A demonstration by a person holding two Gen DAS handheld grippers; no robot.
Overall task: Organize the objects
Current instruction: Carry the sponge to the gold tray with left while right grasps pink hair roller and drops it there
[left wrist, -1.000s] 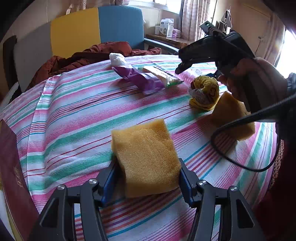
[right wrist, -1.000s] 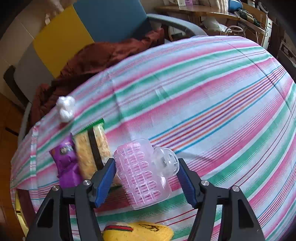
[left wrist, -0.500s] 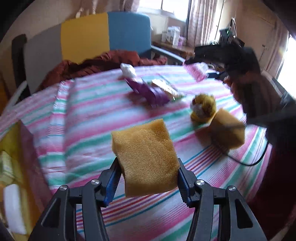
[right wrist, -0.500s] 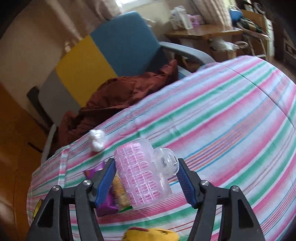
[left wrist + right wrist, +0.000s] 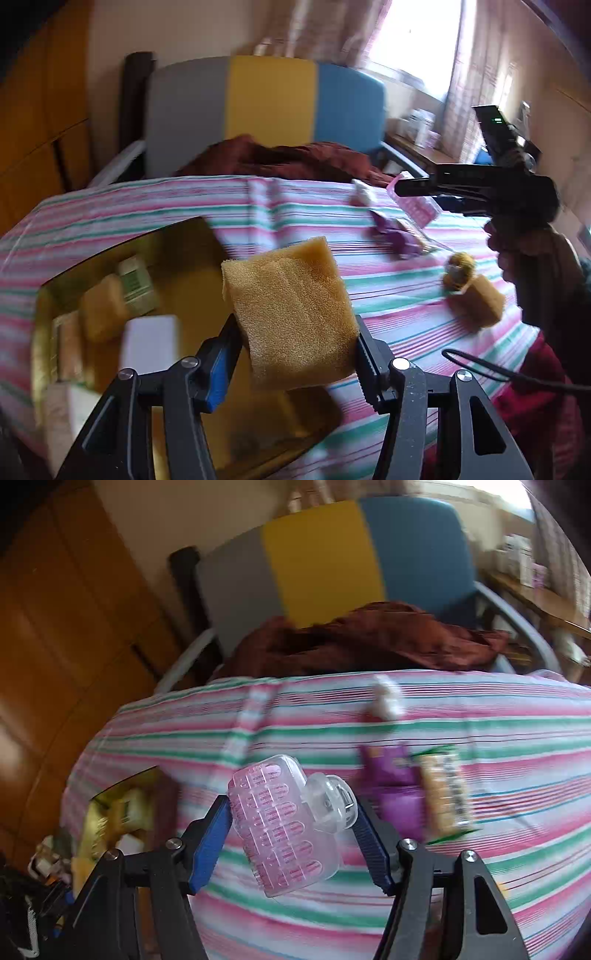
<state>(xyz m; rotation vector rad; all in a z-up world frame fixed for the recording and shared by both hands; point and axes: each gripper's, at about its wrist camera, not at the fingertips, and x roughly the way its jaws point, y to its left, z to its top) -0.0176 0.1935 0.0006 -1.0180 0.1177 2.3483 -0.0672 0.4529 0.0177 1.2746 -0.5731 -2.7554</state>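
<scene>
My left gripper (image 5: 295, 345) is shut on a yellow sponge block (image 5: 290, 314), held in the air over the right part of a gold-lined open box (image 5: 192, 236). The box holds another sponge (image 5: 103, 312), a white block (image 5: 149, 345) and a labelled packet (image 5: 136, 284). My right gripper (image 5: 291, 830) is shut on a clear pink plastic case (image 5: 280, 827) with a round clear cap, lifted above the striped tablecloth (image 5: 369, 915). In the left wrist view the right gripper (image 5: 413, 192) shows at the far right, held by a hand, with the pink case (image 5: 421, 210) in it.
A purple packet (image 5: 395, 779), a noodle packet (image 5: 443, 794) and a white wad (image 5: 386, 701) lie on the cloth. A yellow toy (image 5: 458, 271) and another sponge (image 5: 480, 304) sit at the right. A chair (image 5: 269, 110) with a red-brown garment (image 5: 288, 158) stands behind the table. The box (image 5: 122, 808) is at the left.
Both grippers have risen and swung left with their loads. The open box has come into view under the left gripper's sponge and at the left of the right wrist view.
</scene>
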